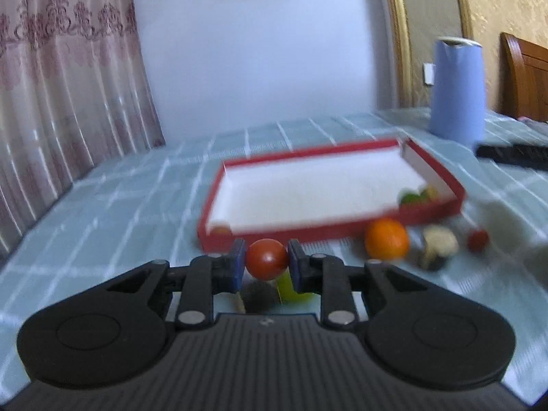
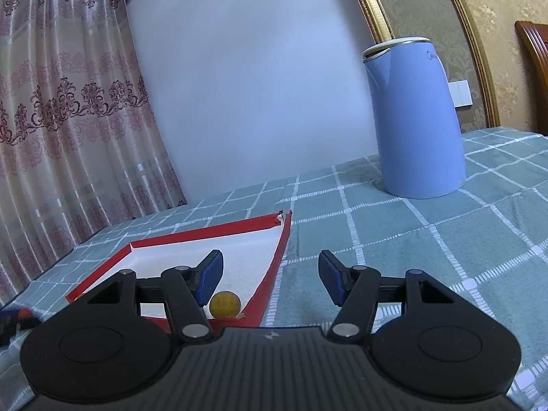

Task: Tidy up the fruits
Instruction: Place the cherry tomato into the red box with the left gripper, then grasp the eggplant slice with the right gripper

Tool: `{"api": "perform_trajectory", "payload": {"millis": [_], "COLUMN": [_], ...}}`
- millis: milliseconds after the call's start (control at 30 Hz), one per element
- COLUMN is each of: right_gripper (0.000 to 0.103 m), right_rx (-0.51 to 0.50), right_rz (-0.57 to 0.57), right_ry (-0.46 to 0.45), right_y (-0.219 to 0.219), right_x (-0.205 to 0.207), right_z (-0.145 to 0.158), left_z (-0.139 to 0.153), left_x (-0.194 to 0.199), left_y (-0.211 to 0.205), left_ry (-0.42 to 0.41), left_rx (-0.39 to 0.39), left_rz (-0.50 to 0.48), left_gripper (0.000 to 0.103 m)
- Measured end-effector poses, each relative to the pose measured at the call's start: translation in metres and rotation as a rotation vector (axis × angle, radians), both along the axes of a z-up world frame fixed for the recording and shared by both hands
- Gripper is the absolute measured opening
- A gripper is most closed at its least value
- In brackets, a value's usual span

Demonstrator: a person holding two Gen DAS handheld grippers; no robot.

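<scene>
Checked counter cloth, red tray (image 1: 428, 213) mid-counter. My left tool (image 1: 266, 263) clamped on red tomato (image 1: 267, 258) at its widest girth, just short of tray's near edge. Smooth, round, light, bruisable: I'd keep squeeze light. Right tool (image 2: 270, 279) wide open, empty, over tray's right corner.

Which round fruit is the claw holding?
The small dark red fruit, pinched in the left gripper. The bigger orange lies untouched on the cloth.
</scene>
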State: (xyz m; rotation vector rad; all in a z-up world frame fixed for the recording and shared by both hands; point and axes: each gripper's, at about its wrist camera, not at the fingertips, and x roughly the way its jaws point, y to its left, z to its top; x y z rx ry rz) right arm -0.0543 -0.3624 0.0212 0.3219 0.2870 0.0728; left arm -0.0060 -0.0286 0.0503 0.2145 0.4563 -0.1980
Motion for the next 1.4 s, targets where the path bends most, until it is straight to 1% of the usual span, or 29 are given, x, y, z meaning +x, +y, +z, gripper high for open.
{"api": "perform_trajectory", "payload": {"millis": [100,200,333,367,400,467,567,633,700,733,800,867,933,1000,1033,1067,1133,1167,1200,1233,1367,1400], "right_gripper": [0.061,0.061,0.061,0.061,0.061,0.061,0.061,0.061,0.061,0.061,0.061,0.061,0.061,0.061,0.061,0.061,0.061,0.061,0.061,0.061,0.061,0.058], "right_rx": [-0.001,-0.001,0.004,0.003,0.002,0.002,-0.002,-0.005,-0.016,-0.031,-0.069,-0.104,-0.201,-0.308,-0.347,-0.366,-0.357,-0.352,-0.352,-0.354,-0.338,-0.342], "right_rz": [0.003,0.006,0.008,0.009,0.009,0.015,0.022,0.037,0.076,0.103,0.172,0.261,0.328,0.367,0.38,0.385,0.389,0.39,0.385,0.378,0.374,0.376], "right_ry": [0.001,0.004,0.01,0.01,0.01,0.011,0.012,0.01,0.011,0.006,-0.004,-0.002,0.008,0.018,0.028,0.042,0.081,0.094,0.105,0.121,0.157,0.162], "right_y": [0.0,0.0,-0.001,-0.001,-0.001,-0.002,-0.002,-0.001,0.003,0.007,0.019,0.035,0.057,0.078,0.086,0.092,0.098,0.099,0.099,0.1,0.1,0.101], "right_x": [0.0,0.001,0.002,0.002,0.003,0.003,0.003,0.001,-0.004,-0.008,-0.017,-0.026,-0.033,-0.038,-0.039,-0.039,-0.035,-0.032,-0.03,-0.027,-0.016,-0.014], "right_z": [0.0,0.0,-0.002,-0.002,-0.002,-0.002,-0.003,-0.002,0.0,0.001,0.005,0.008,0.009,0.006,0.004,0.002,0.0,-0.002,-0.004,-0.005,-0.009,-0.01], "left_z": [0.007,0.004,-0.005,-0.009,-0.013,-0.018,-0.014,-0.006,-0.002,-0.001,-0.006,-0.012,-0.02,-0.028,-0.032,-0.037,-0.04,-0.04,-0.04,-0.041,-0.04,-0.04], "left_x": [0.036,0.077,0.115,0.118,0.121,0.116,0.098,0.081,0.055,0.046,0.026,0.013,0.004,0.001,0.001,0.0,0.001,0.0,-0.001,0.0,-0.002,0.0], "left_y": [-0.014,-0.027,-0.032,-0.032,-0.032,-0.03,-0.022,-0.012,0.003,0.007,0.019,0.033,0.045,0.055,0.059,0.062,0.067,0.068,0.069,0.07,0.076,0.078], "left_ry": [-0.008,0.009,0.065,0.074,0.076,0.062,0.038,0.017,-0.019,-0.035,-0.058,-0.05,-0.037,-0.017,-0.004,0.006,0.022,0.023,0.021,0.024,0.022,0.026], "left_rx": [0.036,0.058,0.033,0.03,0.035,0.05,0.035,0.012,-0.008,0.003,0.026,0.005,-0.011,-0.032,-0.037,-0.042,-0.064,-0.073,-0.078,-0.084,-0.118,-0.123], "left_rz": [0.031,0.081,0.133,0.137,0.149,0.156,0.143,0.141,0.126,0.131,0.158,0.159,0.181,0.194,0.206,0.214,0.215,0.217,0.22,0.219,0.229,0.229], "left_gripper": [0.025,0.025,0.025,0.028,0.035,0.038,0.04,0.047,0.063,0.066,0.066,0.066,0.067,0.068,0.068,0.068,0.068,0.07,0.076,0.078,0.079,0.079]}}
